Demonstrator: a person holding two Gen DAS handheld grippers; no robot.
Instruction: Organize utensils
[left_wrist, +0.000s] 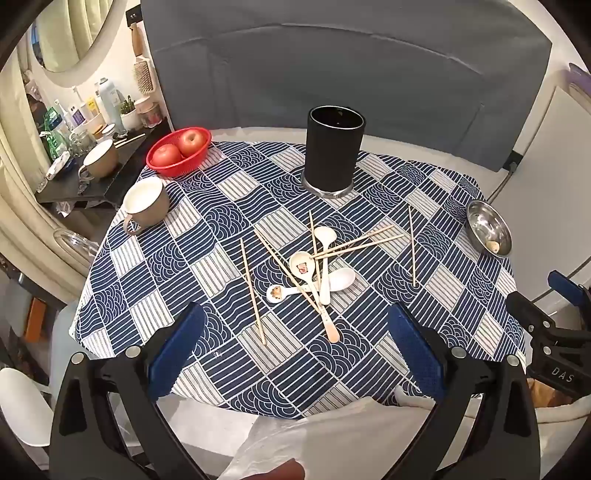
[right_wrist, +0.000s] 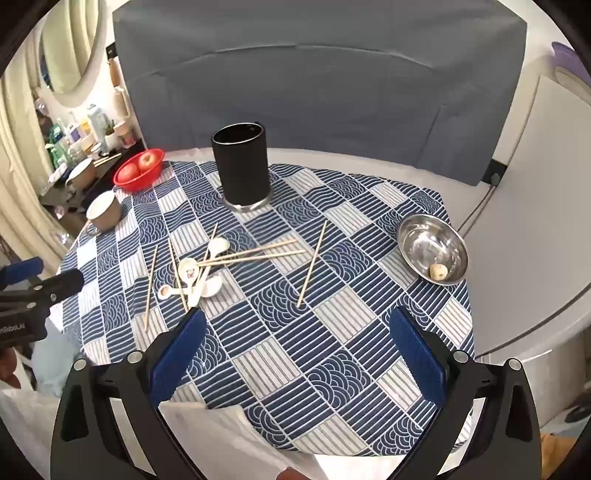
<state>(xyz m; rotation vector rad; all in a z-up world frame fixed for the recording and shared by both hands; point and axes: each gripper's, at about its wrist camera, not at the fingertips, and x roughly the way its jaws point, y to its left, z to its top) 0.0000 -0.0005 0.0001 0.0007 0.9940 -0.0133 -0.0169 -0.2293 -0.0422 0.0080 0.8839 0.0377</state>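
A round table covered by a blue-and-white patterned tablecloth (left_wrist: 207, 229) fills both wrist views. At the far left sits a tan mug (left_wrist: 144, 205) lying tilted near the cloth's edge, with a red basket (left_wrist: 177, 151) holding two apples just behind it. Toward the middle back stands an upright black cylindrical holder (left_wrist: 334, 147), open at the top. In front of it, at the centre of the cloth, lies a loose heap of white ceramic spoons (left_wrist: 317, 269) crossed by several wooden chopsticks (left_wrist: 354, 242). One chopstick (left_wrist: 253, 291) lies alone to the left of the heap, and another single chopstick (left_wrist: 411, 245) lies apart to the right. At the far right edge rests a steel bowl (left_wrist: 487, 227) with a small pale object inside. The left gripper (left_wrist: 295, 350) hangs over the near edge of the cloth, blue pads spread wide with nothing between them. The right gripper (right_wrist: 295, 350) likewise hovers with its fingers wide apart and empty, nearer the steel bowl.
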